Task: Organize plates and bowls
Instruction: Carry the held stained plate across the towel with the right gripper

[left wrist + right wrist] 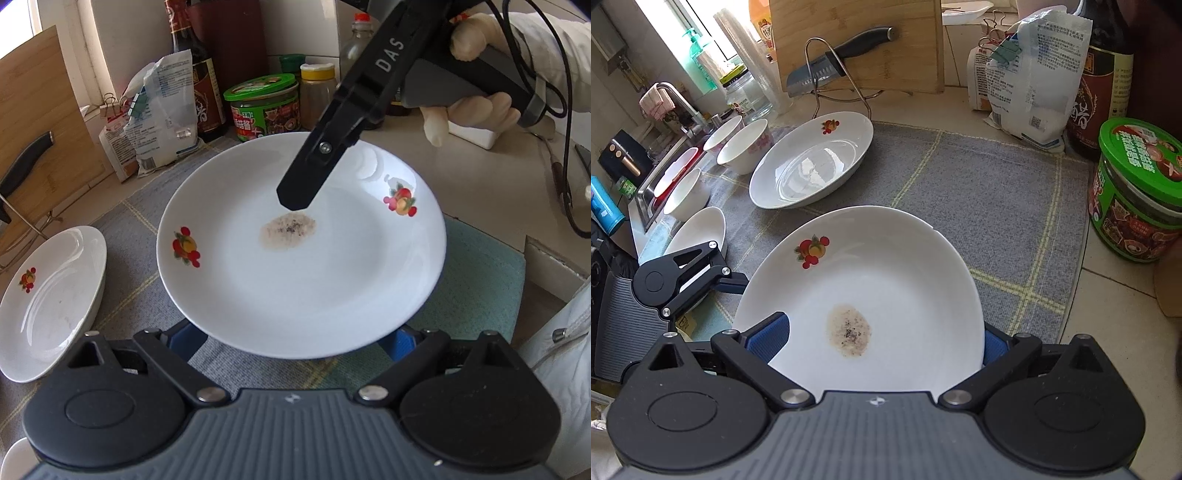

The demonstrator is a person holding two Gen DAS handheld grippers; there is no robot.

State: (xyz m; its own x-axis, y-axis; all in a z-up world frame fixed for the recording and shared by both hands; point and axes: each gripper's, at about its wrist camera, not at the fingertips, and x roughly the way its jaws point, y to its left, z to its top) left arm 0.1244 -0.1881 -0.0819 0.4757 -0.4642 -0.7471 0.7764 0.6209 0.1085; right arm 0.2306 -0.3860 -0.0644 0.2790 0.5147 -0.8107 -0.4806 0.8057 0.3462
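Observation:
A white plate (332, 280) with fruit decals and a brownish stain at its middle is up off the grey mat (979, 192). My right gripper (881, 343) is shut on it: one finger lies on top, reaching in to the stain, and the other is under the rim. In the left wrist view that right gripper (295, 199) comes in from the upper right, held by a gloved hand (476, 110). My left gripper (293, 339) is open, with both blue pads (184, 339) tucked beneath the near rim. The left gripper (733, 282) shows at the plate's left edge.
A second decal plate (812, 162) rests on the mat beyond. Several white bowls (744, 146) stand left of it, beside the sink (665, 177). A green-lidded jar (1137, 192), a dark bottle (1104, 81), bags (1030, 81) and a cutting board with a knife (849, 40) line the back.

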